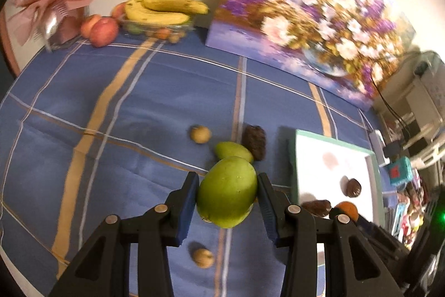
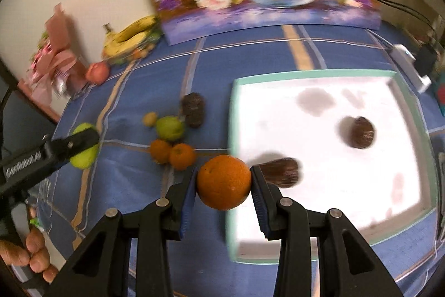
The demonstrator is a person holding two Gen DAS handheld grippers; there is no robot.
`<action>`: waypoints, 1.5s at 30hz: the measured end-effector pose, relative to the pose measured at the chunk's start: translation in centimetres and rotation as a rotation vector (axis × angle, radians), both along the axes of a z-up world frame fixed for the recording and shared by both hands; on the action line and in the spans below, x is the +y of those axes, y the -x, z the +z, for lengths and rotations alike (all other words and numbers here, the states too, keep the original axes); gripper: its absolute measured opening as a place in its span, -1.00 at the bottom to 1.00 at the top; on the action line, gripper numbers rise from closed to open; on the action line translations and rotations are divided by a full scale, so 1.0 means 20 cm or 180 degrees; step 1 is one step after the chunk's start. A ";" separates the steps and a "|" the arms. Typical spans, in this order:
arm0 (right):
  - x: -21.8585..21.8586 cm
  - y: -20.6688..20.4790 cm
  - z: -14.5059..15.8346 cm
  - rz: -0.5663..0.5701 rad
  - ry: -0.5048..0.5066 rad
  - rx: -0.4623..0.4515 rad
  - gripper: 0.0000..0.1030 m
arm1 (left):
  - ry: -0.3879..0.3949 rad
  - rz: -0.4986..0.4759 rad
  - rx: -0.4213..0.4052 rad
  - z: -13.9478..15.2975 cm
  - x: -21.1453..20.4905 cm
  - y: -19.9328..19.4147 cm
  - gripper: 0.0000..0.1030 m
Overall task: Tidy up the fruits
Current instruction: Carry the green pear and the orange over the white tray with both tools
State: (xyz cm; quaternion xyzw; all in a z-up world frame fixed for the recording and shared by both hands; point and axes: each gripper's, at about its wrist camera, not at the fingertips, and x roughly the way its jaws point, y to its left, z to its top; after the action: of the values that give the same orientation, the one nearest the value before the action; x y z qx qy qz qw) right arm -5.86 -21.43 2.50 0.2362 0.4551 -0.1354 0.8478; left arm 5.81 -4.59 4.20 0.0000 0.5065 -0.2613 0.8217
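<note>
From the left wrist, the left gripper (image 1: 227, 192) is clamped on a green mango (image 1: 226, 191), its blue pads pressed to both sides, held above the blue checked cloth (image 1: 125, 130) on the worktop. Just beyond lies a second green fruit (image 1: 233, 151), touching a dark brown fruit (image 1: 253, 142), with a small tan fruit (image 1: 200, 134) near them and another tan one (image 1: 203, 258) under the gripper. At right stands a white tray (image 1: 333, 155) with a teal rim, holding one dark brown fruit (image 1: 352, 187); another brown fruit (image 1: 317, 207) shows at its near edge beside an orange (image 1: 346, 209). At the far wall a clear bowl (image 1: 158, 28) holds bananas (image 1: 164, 8) and small fruits, with apples (image 1: 100, 29) beside it and a flower painting (image 1: 306, 13) leaning on the wall. From the right wrist, the right gripper (image 2: 224, 183) is clamped on the orange (image 2: 224, 181), held over the tray's left rim (image 2: 232, 130). Inside the tray lie a round brown fruit (image 2: 357, 136) and a longer brown one (image 2: 282, 171), well apart. On the cloth left of the tray sit two small oranges (image 2: 172, 153) touching each other, the green fruit (image 2: 169, 127), a small yellow fruit (image 2: 150, 118) and a brown fruit (image 2: 192, 109). At far left the left gripper holds the mango (image 2: 83, 148), and a hand (image 2: 30, 255) shows below.
</note>
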 end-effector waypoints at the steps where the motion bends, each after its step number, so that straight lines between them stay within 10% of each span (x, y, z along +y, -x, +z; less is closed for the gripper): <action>1: -0.03 0.02 0.00 -0.0062 0.0009 0.0015 -0.23 | -0.0011 -0.0054 -0.0006 0.00 -0.04 0.02 -0.13; 20: -0.62 0.48 -0.04 -0.1117 -0.0002 0.0125 -0.23 | -0.0223 -0.0866 -0.0009 -0.07 -0.52 0.39 -0.13; 45: -0.65 0.51 -0.07 -0.1080 -0.0022 0.0183 -0.22 | -0.0599 -0.1188 0.0060 -0.24 -0.72 0.53 -0.13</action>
State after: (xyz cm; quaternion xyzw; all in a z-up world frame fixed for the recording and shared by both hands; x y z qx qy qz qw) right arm -15.98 -34.47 1.16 0.3086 0.4332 -0.2817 0.7986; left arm -4.83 -19.00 -0.65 0.1681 0.5275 -0.3604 0.7507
